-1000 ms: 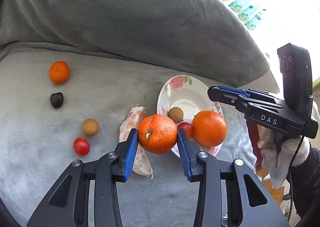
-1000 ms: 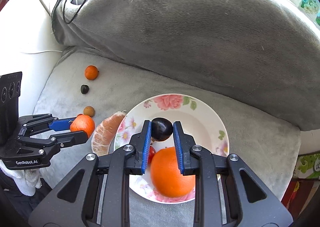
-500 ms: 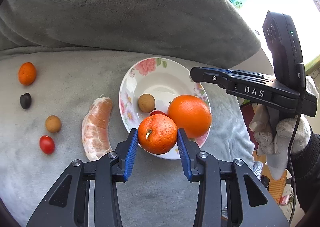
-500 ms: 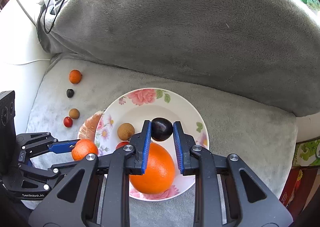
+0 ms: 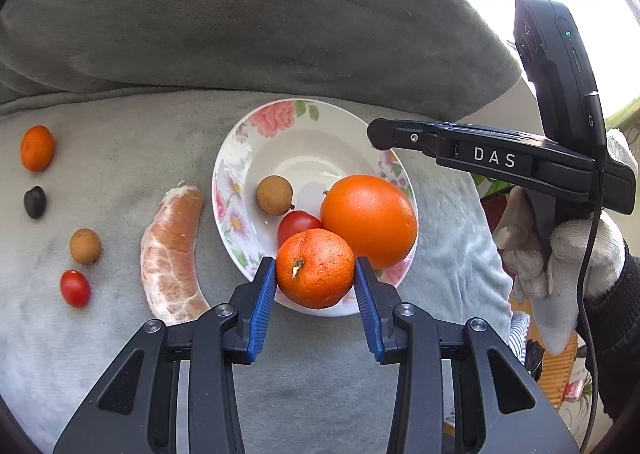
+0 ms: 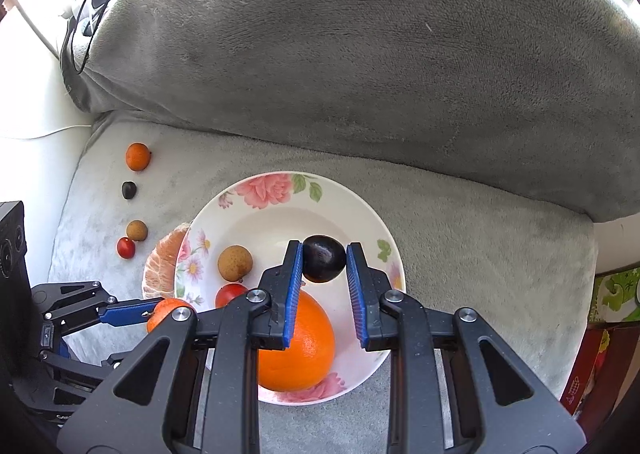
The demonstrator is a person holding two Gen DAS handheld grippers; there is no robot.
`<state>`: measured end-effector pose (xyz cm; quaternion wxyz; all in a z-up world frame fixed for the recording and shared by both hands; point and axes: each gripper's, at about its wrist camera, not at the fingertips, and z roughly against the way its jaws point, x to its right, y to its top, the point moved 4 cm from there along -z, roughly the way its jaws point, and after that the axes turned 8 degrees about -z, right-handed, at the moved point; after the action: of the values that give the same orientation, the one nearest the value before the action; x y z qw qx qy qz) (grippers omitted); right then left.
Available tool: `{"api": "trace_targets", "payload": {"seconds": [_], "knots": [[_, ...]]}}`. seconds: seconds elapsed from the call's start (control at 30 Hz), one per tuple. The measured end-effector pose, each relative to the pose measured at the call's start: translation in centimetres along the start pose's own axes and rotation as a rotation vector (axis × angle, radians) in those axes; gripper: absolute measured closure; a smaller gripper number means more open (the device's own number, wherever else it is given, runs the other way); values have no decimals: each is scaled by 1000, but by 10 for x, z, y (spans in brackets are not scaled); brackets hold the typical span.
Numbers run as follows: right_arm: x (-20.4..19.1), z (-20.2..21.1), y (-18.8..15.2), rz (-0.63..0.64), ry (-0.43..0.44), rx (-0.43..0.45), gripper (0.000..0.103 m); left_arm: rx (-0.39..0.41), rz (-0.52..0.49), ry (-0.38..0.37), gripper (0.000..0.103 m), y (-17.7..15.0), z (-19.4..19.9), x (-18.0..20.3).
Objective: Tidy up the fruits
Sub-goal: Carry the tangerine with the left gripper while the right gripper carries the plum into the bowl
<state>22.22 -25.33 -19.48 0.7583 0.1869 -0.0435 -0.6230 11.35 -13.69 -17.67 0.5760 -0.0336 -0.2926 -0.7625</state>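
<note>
A floral white plate [image 5: 308, 142] [image 6: 280, 214] lies on a grey cushion. It holds a large orange [image 5: 368, 220] [image 6: 296, 350], a cherry tomato [image 5: 298, 224] [image 6: 230, 294] and a brown longan [image 5: 274, 195] [image 6: 235, 263]. My left gripper [image 5: 315, 279] is shut on a mandarin [image 5: 315, 268] over the plate's near rim. My right gripper [image 6: 323, 264] is shut on a dark plum [image 6: 323, 264] above the plate. The right gripper's fingers [image 5: 400, 134] reach in over the plate's far right rim in the left wrist view.
Left of the plate lie a peeled pomelo segment [image 5: 172, 254], a cherry tomato [image 5: 75, 288], a longan [image 5: 85, 246], a dark fruit [image 5: 35, 201] and a small mandarin [image 5: 37, 147]. A big grey pillow [image 6: 360, 54] rises behind the cushion.
My left gripper has carried the mandarin rightward over the plate's near rim. My right gripper, with the plum, has moved further in over the plate.
</note>
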Motion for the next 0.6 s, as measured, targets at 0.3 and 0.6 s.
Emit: {"api": "trace_targets", "payload": {"seconds": [0.3, 0.6], "knots": [[0, 0, 0, -10, 13, -4, 79, -7, -24, 8, 65, 0, -4, 6], [3, 3, 0, -33, 23, 2, 74, -10, -37, 27, 63, 0, -6, 8]]}}
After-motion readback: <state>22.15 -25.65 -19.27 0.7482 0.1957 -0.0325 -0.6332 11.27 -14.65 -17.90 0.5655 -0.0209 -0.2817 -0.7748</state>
